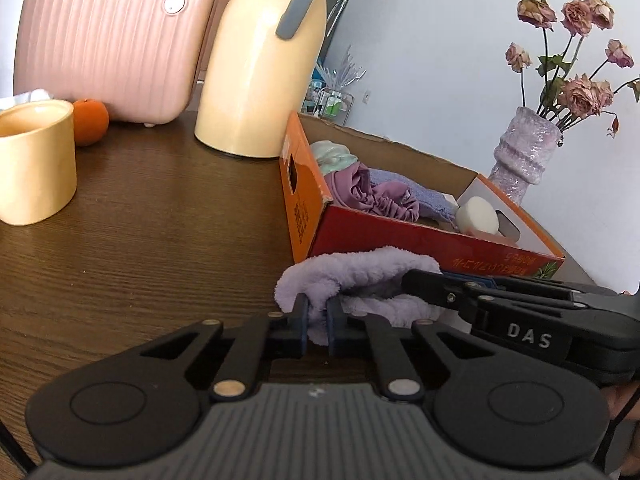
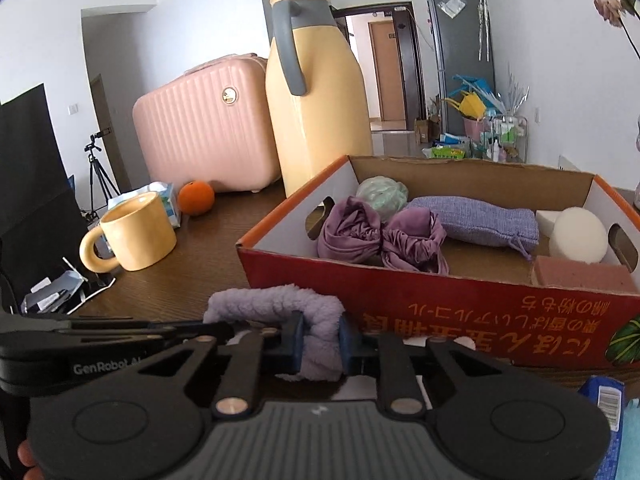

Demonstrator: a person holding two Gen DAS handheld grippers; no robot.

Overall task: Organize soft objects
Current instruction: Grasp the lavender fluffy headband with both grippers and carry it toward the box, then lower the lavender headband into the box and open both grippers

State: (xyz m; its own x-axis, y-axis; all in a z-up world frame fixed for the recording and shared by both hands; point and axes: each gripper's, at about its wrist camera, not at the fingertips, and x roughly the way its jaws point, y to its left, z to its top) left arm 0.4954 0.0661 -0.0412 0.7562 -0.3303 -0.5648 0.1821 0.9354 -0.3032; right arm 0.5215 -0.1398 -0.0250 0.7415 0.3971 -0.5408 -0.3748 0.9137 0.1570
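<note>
Both claws pinching fluffy lilac towel [image 1: 352, 276], left claw [image 1: 318, 322], right claw [image 2: 320, 340]

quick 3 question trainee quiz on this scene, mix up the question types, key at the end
1. True or false: the left gripper and the right gripper are both clamped on the same fluffy lilac cloth.
2. Which item lies inside the orange cardboard box? A) the orange B) the round white sponge C) the yellow mug
3. Fill in: the tall yellow jug has a ____ handle.

Key:
1. True; each pair of pads pinches a fold of the cloth, which lies on the wooden table in front of the box.
2. B
3. grey
</note>
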